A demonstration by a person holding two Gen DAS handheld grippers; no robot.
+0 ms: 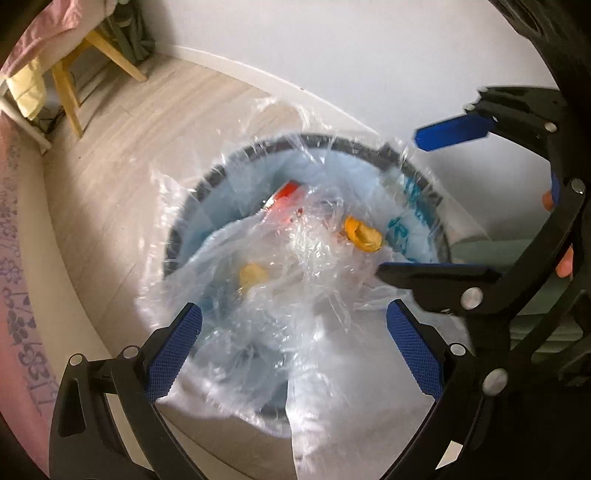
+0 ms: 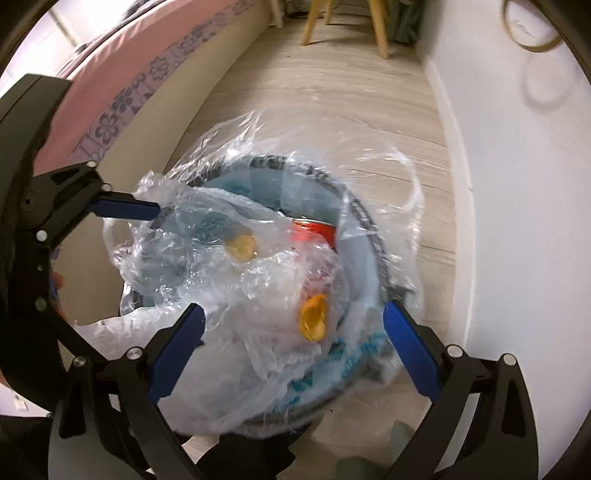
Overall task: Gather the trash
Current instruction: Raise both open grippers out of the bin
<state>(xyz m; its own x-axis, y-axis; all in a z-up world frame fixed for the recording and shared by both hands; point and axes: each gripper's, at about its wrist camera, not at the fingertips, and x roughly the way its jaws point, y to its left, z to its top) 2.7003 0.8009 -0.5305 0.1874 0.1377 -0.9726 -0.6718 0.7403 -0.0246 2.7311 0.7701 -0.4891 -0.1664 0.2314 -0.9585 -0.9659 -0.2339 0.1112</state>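
A round trash bin with a dark rim (image 1: 207,181) (image 2: 365,210) and a blue liner stands on the floor below both grippers. A crumpled clear plastic bag (image 1: 295,266) (image 2: 207,251) lies loose across its mouth. Inside are a red can (image 1: 288,197) (image 2: 314,230) and orange peel pieces (image 1: 364,234) (image 2: 314,319). My left gripper (image 1: 295,350) hangs open above the bag with nothing between its pads. My right gripper (image 2: 295,332) is also open and empty; in the left wrist view it shows at the right (image 1: 399,203), jaws wide.
The bin sits close to a white wall (image 1: 369,55) (image 2: 517,221). A bed with a pink flowered cover (image 1: 22,295) (image 2: 110,92) runs along the other side. Wooden chair legs (image 1: 70,92) (image 2: 380,33) stand further off on the light wood floor (image 1: 129,166).
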